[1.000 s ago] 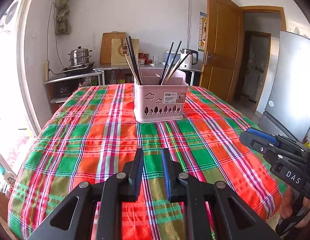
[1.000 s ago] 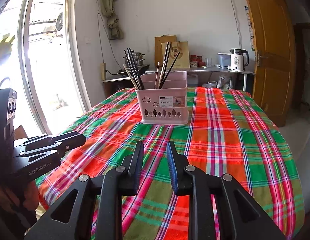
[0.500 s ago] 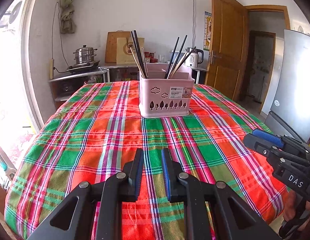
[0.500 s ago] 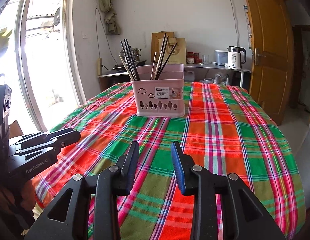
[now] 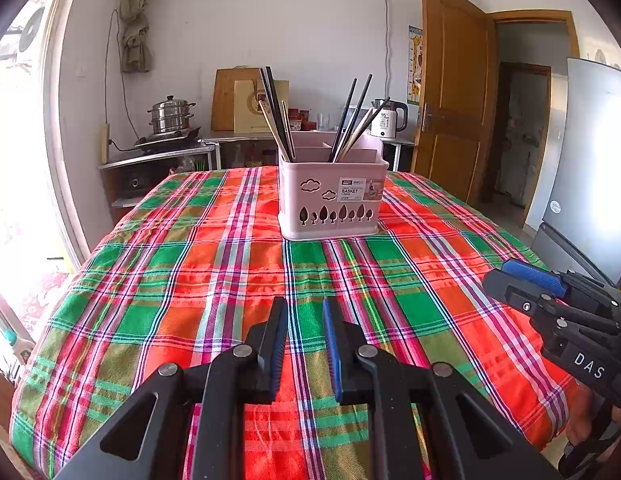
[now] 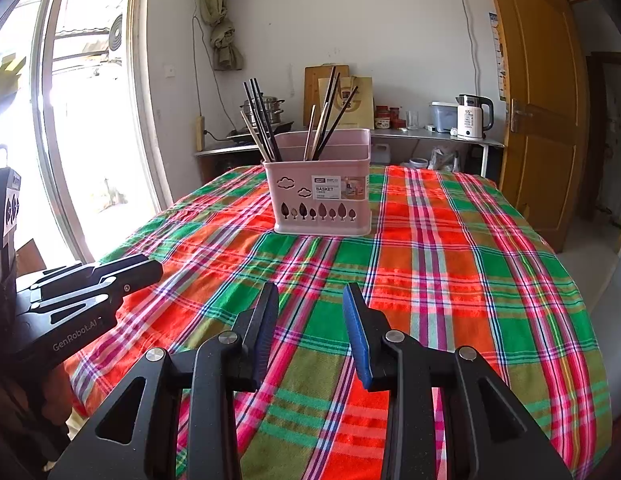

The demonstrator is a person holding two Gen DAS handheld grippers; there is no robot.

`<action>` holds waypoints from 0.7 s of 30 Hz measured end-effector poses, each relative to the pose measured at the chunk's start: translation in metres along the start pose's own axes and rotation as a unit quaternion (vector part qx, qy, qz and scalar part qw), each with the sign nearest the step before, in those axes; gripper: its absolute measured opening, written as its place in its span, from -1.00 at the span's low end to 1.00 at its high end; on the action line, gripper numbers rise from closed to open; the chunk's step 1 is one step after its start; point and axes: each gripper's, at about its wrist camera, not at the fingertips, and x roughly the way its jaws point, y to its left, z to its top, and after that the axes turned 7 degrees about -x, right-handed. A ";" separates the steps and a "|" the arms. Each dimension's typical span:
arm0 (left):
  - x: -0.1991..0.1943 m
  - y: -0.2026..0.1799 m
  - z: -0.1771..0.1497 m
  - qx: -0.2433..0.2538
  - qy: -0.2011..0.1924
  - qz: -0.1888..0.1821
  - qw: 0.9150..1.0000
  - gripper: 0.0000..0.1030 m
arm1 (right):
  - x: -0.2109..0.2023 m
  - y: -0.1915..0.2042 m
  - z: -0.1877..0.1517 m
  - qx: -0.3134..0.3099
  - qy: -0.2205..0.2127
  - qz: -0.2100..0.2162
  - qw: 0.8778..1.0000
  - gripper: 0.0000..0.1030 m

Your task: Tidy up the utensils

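A pink utensil basket [image 5: 330, 200] stands on the plaid tablecloth [image 5: 230, 280], also in the right wrist view [image 6: 322, 196]. Several dark and wooden chopsticks [image 5: 276, 116] lean upright in its left compartment, and more chopsticks [image 5: 352, 120] lean in its middle one. My left gripper [image 5: 304, 308] is open a little and empty, low over the cloth well short of the basket. My right gripper [image 6: 310, 296] is open wider and empty, also short of the basket. Each gripper shows at the edge of the other's view.
A counter at the back holds a steel steamer pot [image 5: 170, 114], cutting boards [image 5: 230, 100] and a white kettle [image 6: 472, 118]. A wooden door [image 5: 450, 92] stands open on the right. A fridge [image 5: 590, 168] is at far right, a bright window [image 6: 82, 120] at left.
Both grippers have dropped lower and moved closer to the basket. The right gripper's jaws have spread wider; the left gripper's gap has widened slightly.
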 end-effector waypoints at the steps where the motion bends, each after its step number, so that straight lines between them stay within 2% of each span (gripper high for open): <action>1: 0.000 0.000 0.000 -0.001 0.000 -0.001 1.000 -0.66 | 0.000 0.000 0.000 0.000 0.000 0.000 1.000 -0.33; 21: -0.002 0.001 -0.002 -0.001 -0.001 -0.001 1.000 -0.66 | 0.002 0.003 0.000 0.000 0.004 0.003 1.000 -0.33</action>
